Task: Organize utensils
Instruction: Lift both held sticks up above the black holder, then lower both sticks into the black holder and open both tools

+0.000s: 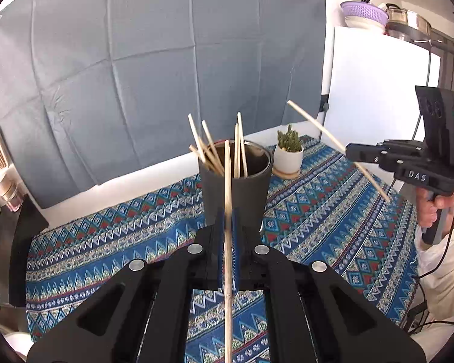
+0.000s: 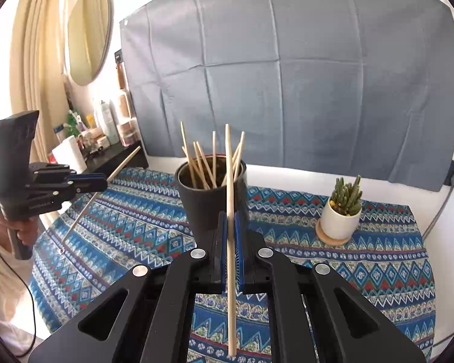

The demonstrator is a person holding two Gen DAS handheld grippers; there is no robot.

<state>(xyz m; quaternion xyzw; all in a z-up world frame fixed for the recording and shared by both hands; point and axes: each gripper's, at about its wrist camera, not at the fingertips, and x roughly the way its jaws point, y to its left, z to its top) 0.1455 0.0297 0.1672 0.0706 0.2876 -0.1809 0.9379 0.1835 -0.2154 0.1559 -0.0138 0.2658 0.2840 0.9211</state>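
A: What's going on w/ the sticks?

B: Each hand has one. The left gripper (image 1: 227, 230) is pinching a chopstick (image 1: 227, 181), pads pressed on it from both sides. The stick runs straight up between them, tip near the cup's rim.

A: And the other hand?

B: Same thing. The right gripper (image 2: 230, 230) is pinching its own chopstick (image 2: 229, 181). Seen from the left cam, that stick (image 1: 327, 136) is tilted, high end toward the cup.

A: Where's the cup?

B: The black cup (image 1: 234, 193) sits on the patterned cloth (image 1: 106, 251), right in front of both grippers. It's got a bunch of sticks (image 1: 215, 151) in it already, leaning all ways. No loose ones on the cloth that I can see, so I think it's nearly done.

A: So how to drop these in nice?

B: One at a time, I'd say. Lift the low end over the rim first, stand the stick up, aim for a gap btwn the others. Let go only when the low end is inside. If it goes in tilted it may hit the leaning ones & bounce out.

A: Anything to watch?

B: The little cactus pot (image 1: 289, 155) is just beside the cup on the right side. Keep the right arm's swing away from it. Also don't bump the cup, it looks tall & could tip.
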